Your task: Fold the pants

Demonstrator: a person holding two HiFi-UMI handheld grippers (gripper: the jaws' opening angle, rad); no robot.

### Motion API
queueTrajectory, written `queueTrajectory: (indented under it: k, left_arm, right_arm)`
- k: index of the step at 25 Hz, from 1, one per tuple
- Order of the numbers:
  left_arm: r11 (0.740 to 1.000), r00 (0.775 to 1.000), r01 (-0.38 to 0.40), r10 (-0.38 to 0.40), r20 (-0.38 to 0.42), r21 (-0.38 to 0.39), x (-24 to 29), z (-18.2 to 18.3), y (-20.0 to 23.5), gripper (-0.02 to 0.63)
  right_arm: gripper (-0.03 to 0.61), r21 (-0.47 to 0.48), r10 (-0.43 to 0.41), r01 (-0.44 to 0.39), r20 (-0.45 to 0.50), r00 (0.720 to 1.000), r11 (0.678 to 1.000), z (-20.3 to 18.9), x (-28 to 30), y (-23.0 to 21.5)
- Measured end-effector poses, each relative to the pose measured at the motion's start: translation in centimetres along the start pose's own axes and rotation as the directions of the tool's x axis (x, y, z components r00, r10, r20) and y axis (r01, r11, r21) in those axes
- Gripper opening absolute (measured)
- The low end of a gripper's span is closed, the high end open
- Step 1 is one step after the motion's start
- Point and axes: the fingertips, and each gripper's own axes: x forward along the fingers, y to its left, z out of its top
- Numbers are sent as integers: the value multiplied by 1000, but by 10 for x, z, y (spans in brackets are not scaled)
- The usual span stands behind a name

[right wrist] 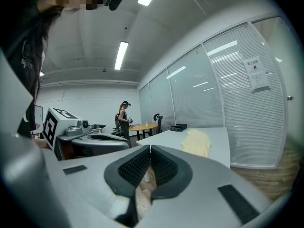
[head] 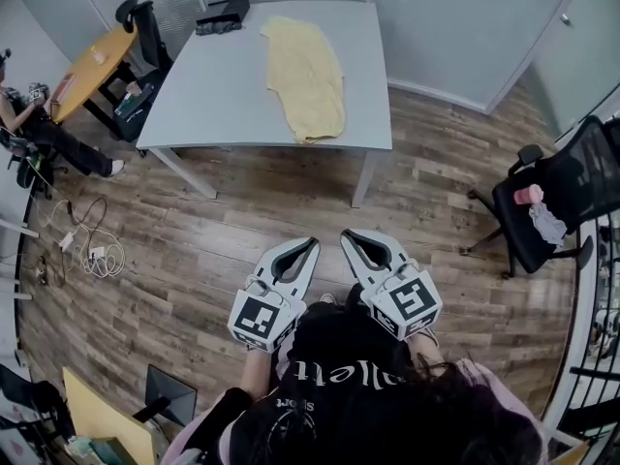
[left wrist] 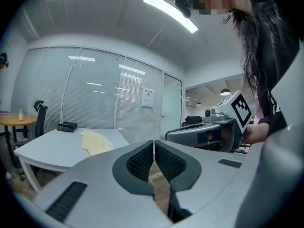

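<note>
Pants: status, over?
Left gripper shut, empty. Right gripper shut, empty. Pants lie on the table, out ahead, untouched. Only wood floor between.

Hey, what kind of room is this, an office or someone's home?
Most likely an office: glass partition walls with blinds, a black swivel chair on castors, and a plain grey work table, under ceiling strip lights.

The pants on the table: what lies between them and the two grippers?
In the head view, only bare wooden floor and the near edge of the grey table lie between the yellow pants and the left gripper and right gripper, both shut.
</note>
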Motion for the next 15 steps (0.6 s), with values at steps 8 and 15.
queueTrajectory:
  k: [8, 15]
  left_arm:
    - [1000, 1000, -12, 11, -28, -22, 12, -7, 12, 29]
    - [998, 998, -52, 51, -42, -22, 41, -4, 37, 29]
  right_arm:
    - [23, 20, 38, -37, -25, 999, 999, -8, 17, -7]
    - [23, 20, 78, -78, -28, 997, 997, -4, 50, -41]
